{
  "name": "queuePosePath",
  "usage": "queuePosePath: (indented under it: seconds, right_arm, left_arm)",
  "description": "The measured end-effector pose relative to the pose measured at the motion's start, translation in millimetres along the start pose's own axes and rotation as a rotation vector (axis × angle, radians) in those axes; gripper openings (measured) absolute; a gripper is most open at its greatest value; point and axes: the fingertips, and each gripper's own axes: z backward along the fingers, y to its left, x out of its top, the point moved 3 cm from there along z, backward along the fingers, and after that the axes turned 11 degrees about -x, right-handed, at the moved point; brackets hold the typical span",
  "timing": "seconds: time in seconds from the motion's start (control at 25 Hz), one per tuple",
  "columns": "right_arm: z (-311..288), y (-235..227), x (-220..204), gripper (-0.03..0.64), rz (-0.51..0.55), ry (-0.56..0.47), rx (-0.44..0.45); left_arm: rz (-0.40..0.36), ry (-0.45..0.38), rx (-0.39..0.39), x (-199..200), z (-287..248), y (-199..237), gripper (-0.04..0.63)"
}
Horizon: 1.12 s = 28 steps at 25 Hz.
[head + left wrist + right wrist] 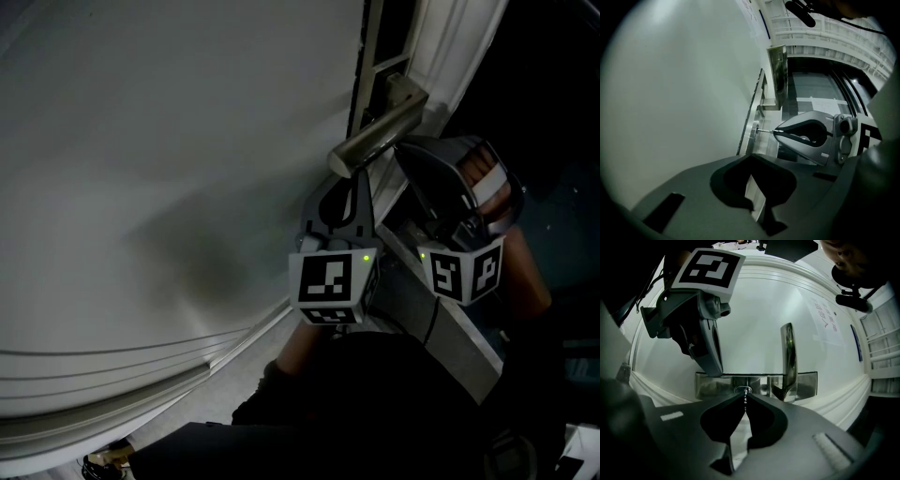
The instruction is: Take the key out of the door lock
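Note:
The key [745,398] sticks out of the lock cylinder [743,390] in the metal plate [712,385] on the white door [169,169]. My right gripper [745,397] is shut on the key's outer end, and the toothed blade shows between its tips. From the side, the left gripper view has the key's blade [765,131] bare between the lock plate [752,133] and the right gripper [776,132]. My left gripper [752,158] is shut on nothing and hangs beside the right one, below the door handle [375,139]. The head view hides the key.
The lever handle [788,359] stands just right of the lock. The door's edge and frame [441,56] run up the right side. Raised white moulding [141,366] crosses the door panel lower down. The room is dim.

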Motion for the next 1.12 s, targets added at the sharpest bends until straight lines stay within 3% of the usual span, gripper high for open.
queuePosePath:
  seconds: [1.12]
  right_arm:
    - [1.8, 0.2, -0.8, 0.012, 0.014, -0.002, -0.002]
  left_arm:
    - [-0.004, -0.002, -0.01, 2.9, 0.7, -1.6, 0.0]
